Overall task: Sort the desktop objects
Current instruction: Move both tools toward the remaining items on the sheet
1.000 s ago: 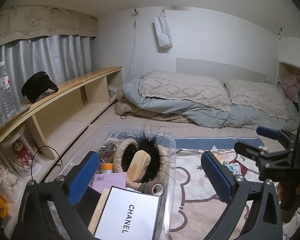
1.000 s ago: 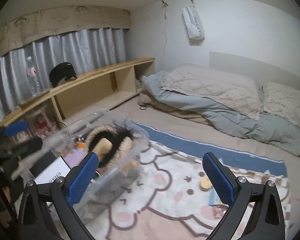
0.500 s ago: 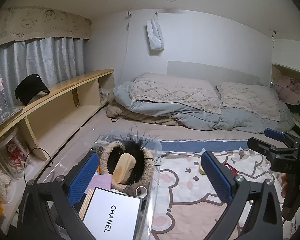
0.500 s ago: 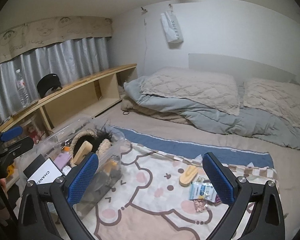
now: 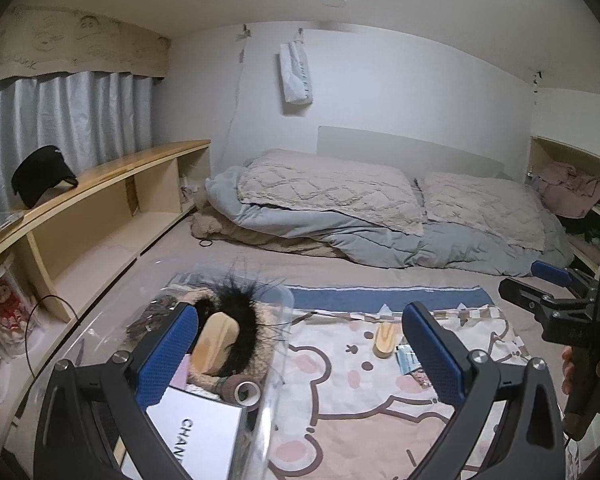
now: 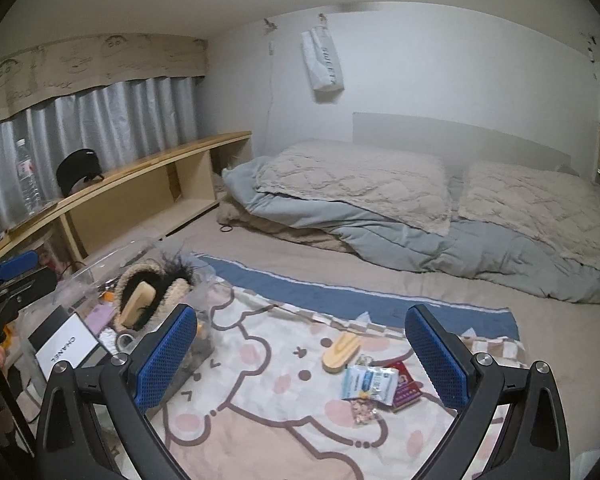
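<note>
A clear plastic bin (image 5: 279, 322) (image 6: 80, 276) at the left holds a furry headband (image 5: 244, 304) (image 6: 172, 276), a wooden brush (image 5: 214, 340) (image 6: 138, 304) and a white box (image 5: 196, 436) (image 6: 66, 350). On the bear-print blanket (image 5: 360, 400) (image 6: 280, 420) lie a wooden comb (image 5: 384, 338) (image 6: 340, 352), a blue-white packet (image 6: 368, 384), a red box (image 6: 406, 390) and a small pink packet (image 6: 362, 410). My left gripper (image 5: 300, 320) hovers open over the bin's right edge, holding nothing. Open and empty too, my right gripper (image 6: 300, 320) hangs above the blanket, short of the loose items.
A wooden shelf (image 5: 100, 184) runs along the left wall with a black cap (image 5: 40, 174) and a water bottle (image 6: 26, 176) on top. Pillows and a grey duvet (image 5: 340, 216) fill the back. A hair tie (image 5: 206, 243) lies on the mattress.
Both grippers have drawn back and turned right, staying open. The bin has slid left in both views, and the loose items on the blanket have come into the right view.
</note>
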Tool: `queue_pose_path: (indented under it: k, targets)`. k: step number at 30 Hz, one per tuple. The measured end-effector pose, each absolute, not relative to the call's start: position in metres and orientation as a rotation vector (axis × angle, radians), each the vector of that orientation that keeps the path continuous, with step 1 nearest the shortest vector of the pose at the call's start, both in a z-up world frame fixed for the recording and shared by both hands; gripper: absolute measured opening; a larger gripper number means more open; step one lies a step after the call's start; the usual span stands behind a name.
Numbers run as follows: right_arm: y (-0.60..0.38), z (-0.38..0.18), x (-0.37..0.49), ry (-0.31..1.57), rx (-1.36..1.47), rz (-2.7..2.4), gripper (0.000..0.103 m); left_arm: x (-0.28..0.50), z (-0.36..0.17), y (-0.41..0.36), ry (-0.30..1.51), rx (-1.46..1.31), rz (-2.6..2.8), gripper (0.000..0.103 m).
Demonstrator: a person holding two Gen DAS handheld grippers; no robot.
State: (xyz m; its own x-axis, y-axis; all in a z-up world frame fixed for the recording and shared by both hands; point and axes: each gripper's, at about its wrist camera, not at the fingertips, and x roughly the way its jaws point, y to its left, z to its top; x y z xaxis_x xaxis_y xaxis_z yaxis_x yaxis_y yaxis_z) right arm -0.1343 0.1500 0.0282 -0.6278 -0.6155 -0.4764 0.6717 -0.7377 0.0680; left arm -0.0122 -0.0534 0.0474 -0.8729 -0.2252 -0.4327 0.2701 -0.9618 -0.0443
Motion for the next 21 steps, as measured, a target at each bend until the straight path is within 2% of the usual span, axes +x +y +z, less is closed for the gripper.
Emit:
queue_pose_path:
  k: [21]
  targets:
    - [0.209,-0.027,-0.205,0.162,0.847,-2.44,0.103,-0.097,-0.001,0.033,0.095,0.761,-2.954,0.103]
